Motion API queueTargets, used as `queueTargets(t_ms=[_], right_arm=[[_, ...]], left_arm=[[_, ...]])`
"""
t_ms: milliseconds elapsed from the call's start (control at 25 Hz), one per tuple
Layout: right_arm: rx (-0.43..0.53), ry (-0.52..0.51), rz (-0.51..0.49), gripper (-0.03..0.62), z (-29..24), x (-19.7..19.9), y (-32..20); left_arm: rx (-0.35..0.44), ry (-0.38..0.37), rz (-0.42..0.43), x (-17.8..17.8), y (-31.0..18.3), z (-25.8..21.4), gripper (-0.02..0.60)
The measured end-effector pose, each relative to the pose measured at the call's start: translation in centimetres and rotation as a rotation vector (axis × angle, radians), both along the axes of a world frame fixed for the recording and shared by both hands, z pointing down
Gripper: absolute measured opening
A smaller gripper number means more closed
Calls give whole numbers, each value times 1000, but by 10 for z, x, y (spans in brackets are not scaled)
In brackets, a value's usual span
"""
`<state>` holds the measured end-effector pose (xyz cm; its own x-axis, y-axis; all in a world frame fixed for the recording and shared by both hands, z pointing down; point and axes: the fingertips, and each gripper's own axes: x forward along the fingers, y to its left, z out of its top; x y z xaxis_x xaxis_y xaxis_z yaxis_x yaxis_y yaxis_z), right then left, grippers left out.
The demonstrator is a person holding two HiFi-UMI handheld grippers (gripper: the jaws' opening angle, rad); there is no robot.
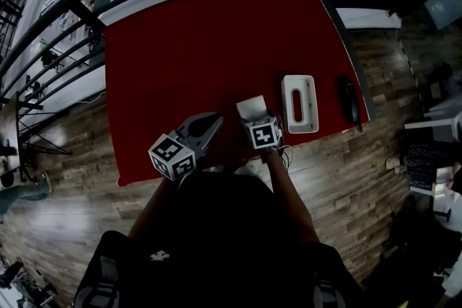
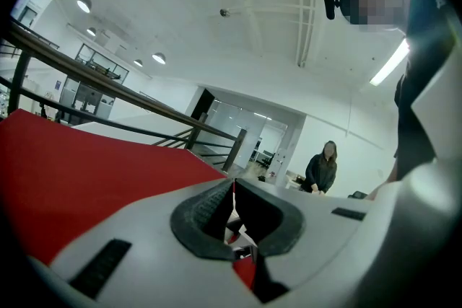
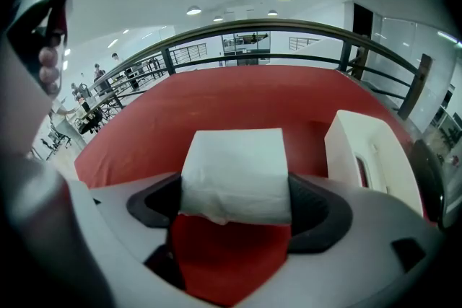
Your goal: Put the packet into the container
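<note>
White packet [image 3: 234, 173] juts forward, flat, from the right gripper [image 3: 234, 192].

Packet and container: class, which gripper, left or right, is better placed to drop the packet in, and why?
Right. The right gripper is shut on the packet, and the container sits just to its right on the red table. The left gripper is shut, empty, and farther away.

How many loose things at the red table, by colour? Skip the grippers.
White: 2 (soft white packet, white rectangular container with a slot)
Black: 1 (slim black oblong object at the table's right edge)
Total: 3
</note>
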<state>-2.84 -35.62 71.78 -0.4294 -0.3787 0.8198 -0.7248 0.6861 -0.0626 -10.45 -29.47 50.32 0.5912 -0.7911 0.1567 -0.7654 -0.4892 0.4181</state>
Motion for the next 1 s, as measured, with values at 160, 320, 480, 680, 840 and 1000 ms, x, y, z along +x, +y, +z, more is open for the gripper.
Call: queueTargets(t_ms=[160,320,480,680,840,1000], right_arm=[[-3,-34,19,462,-10,2,-3],[4,-52,48,460,-33,10,-8],[35,-87,84,460,-55,19,-17],[79,-88,117,460,-78,45,-30],[97,-82,167,460,-87,75,-37],[107,-76,220,460,-90,107,-43]], left_arm=[[7,0,9,4,-1,0,15],[5,3,30,11,-4,-1,15],[7,8,59,22,-5,0,15],[12,23,102,42,-8,-1,15],[22,49,135,57,-11,-6,15],[19,49,158,67,-13,-4,15]])
